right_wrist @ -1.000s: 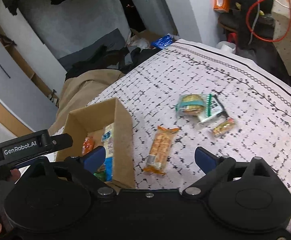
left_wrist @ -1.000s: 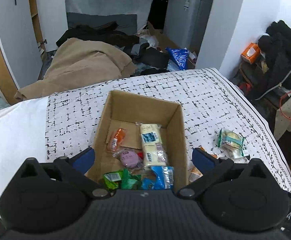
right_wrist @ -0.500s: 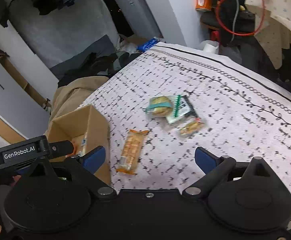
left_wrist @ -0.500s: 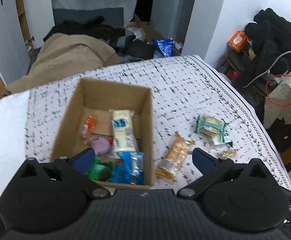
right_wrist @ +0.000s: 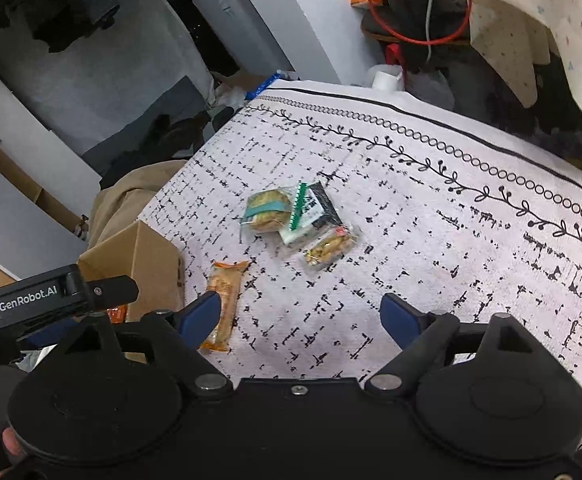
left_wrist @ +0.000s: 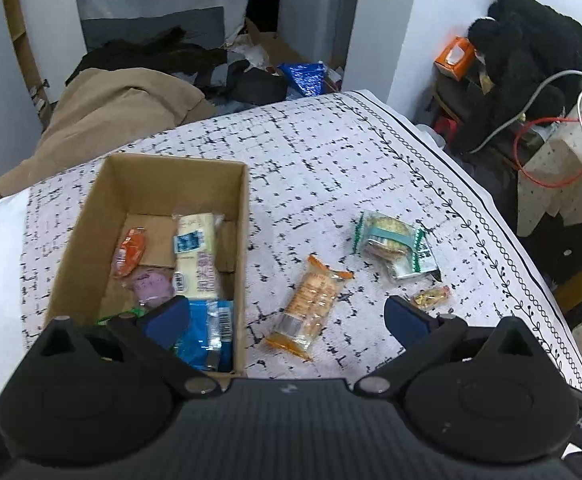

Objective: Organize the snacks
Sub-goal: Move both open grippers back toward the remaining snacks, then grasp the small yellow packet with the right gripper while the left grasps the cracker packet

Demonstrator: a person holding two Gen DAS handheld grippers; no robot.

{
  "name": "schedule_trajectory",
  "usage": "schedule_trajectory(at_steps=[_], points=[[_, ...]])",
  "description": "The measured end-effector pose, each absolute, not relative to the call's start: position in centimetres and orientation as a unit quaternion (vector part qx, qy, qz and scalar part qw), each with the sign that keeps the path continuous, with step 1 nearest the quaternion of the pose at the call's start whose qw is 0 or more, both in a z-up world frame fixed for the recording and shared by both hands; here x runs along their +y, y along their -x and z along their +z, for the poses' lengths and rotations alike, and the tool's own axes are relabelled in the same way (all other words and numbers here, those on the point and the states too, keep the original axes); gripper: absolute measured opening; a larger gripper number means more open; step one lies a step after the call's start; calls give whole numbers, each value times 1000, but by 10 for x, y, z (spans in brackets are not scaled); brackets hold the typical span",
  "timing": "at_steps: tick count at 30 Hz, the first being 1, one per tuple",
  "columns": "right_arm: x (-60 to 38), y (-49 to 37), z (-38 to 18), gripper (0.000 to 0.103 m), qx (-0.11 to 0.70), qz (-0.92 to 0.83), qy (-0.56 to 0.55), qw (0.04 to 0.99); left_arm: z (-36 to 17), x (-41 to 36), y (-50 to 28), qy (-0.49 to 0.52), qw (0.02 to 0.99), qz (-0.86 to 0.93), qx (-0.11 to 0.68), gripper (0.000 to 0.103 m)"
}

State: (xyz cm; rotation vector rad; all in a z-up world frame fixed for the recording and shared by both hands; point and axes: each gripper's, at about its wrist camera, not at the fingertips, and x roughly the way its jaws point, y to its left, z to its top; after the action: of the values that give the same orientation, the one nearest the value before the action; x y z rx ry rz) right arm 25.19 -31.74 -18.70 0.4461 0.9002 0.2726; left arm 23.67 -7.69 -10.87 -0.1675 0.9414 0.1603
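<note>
On your patterned tablecloth (left_wrist: 331, 152) the cardboard box (left_wrist: 73, 240) sits toward the left edge, and in it several packets lie together: a long one (left_wrist: 195, 254) down the middle, a small one (left_wrist: 131, 252) to its left, a round one (left_wrist: 153, 286) in front of that. Just right of the box, on the cloth, you have a cracker packet (left_wrist: 309, 308) lying apart from it. Farther right, toward the right edge, a biscuit pack (left_wrist: 383, 236) overlaps a flat sachet (left_wrist: 417, 262), and a small nut packet (left_wrist: 431, 296) lies just in front of them.
</note>
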Motion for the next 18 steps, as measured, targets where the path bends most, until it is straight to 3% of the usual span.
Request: schedule_trajectory(at_steps=[7,18], points=[[-328,-265,-204,68,443,135,-231,856,-122,-92,-248,70,882,54,462,100],[-337,-294,-232,59,470,134,-250,836,-152,-106,-281,50,873,48,482,93]])
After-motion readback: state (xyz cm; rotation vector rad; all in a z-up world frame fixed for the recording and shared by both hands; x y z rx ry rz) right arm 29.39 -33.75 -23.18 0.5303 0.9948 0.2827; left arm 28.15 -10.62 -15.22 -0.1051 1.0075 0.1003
